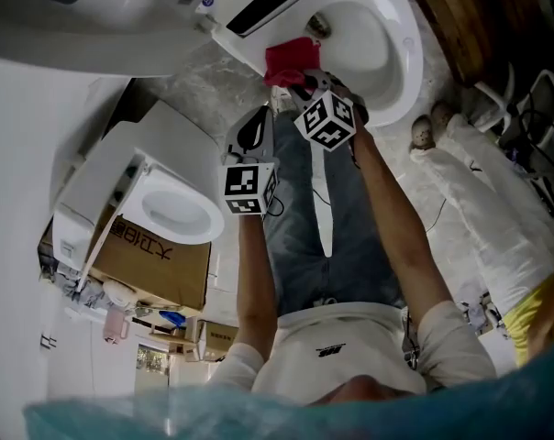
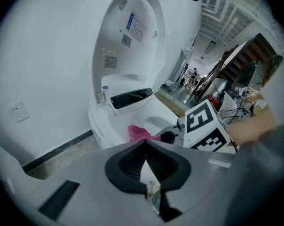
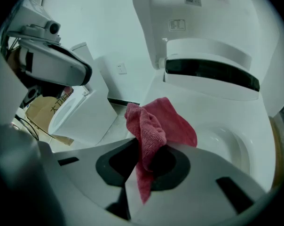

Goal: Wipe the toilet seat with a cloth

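Note:
A white toilet (image 1: 387,53) stands with its lid (image 3: 212,13) raised. Against the seat's rim (image 3: 212,121) rests a red cloth (image 1: 291,60), pinched in my right gripper (image 1: 302,85), which is shut on it. In the right gripper view the cloth (image 3: 156,126) bunches up out of the jaws and hangs over the seat's near left edge. My left gripper (image 1: 256,128) hovers just short of the toilet, left of the right one, shut with nothing in it. From the left gripper view (image 2: 145,147) I see the cloth (image 2: 141,132) and the right gripper's marker cube (image 2: 205,126) ahead.
A second white toilet (image 1: 176,211) stands to the left with a cardboard box (image 1: 153,259) beside it. White wrapped bundles (image 1: 479,181) lie at the right. Grey stone floor (image 1: 204,85) runs between the two toilets. The person's legs stand before the bowl.

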Motion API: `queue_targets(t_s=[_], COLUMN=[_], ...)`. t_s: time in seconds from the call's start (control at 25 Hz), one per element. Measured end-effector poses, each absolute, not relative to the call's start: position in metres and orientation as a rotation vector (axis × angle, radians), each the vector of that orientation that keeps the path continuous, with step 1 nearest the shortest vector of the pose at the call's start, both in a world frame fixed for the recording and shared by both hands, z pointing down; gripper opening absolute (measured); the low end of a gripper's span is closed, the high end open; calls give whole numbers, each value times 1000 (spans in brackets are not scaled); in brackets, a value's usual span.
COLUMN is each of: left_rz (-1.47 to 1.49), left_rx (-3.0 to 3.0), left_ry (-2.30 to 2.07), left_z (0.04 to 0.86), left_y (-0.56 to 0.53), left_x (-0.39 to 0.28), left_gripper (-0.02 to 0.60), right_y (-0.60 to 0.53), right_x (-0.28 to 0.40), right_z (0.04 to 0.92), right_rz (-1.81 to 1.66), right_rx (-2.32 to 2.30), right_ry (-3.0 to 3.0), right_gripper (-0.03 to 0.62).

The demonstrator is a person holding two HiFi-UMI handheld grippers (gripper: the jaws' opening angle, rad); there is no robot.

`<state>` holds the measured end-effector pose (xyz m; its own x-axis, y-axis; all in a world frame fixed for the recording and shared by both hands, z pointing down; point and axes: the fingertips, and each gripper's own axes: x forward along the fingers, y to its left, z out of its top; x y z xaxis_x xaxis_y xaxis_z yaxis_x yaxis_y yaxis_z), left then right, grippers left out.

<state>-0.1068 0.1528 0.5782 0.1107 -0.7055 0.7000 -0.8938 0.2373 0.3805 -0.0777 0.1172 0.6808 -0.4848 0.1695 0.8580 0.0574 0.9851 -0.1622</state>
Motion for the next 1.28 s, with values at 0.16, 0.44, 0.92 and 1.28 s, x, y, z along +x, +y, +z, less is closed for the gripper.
queue_targets(t_s=[0.16, 0.44, 0.92, 1.28], left_rz=[288, 326, 376, 378], left_rx=[1526, 1587, 1749, 1941], left_ry=[-1624, -1575, -1471, -1433], left_z=[572, 555, 481, 374], left_y=[153, 148, 124, 94], left_x=[-101, -91, -60, -41], left_gripper=[9, 9, 9, 9], right_y=[132, 155, 150, 110], right_x=[-56, -21, 45, 52], right_z=[679, 676, 591, 444], right_rz=[198, 268, 394, 506], right_rx=[-167, -180, 14, 260], right_ry=[-2059, -1986, -1991, -2223], right_gripper=[52, 52, 52, 52])
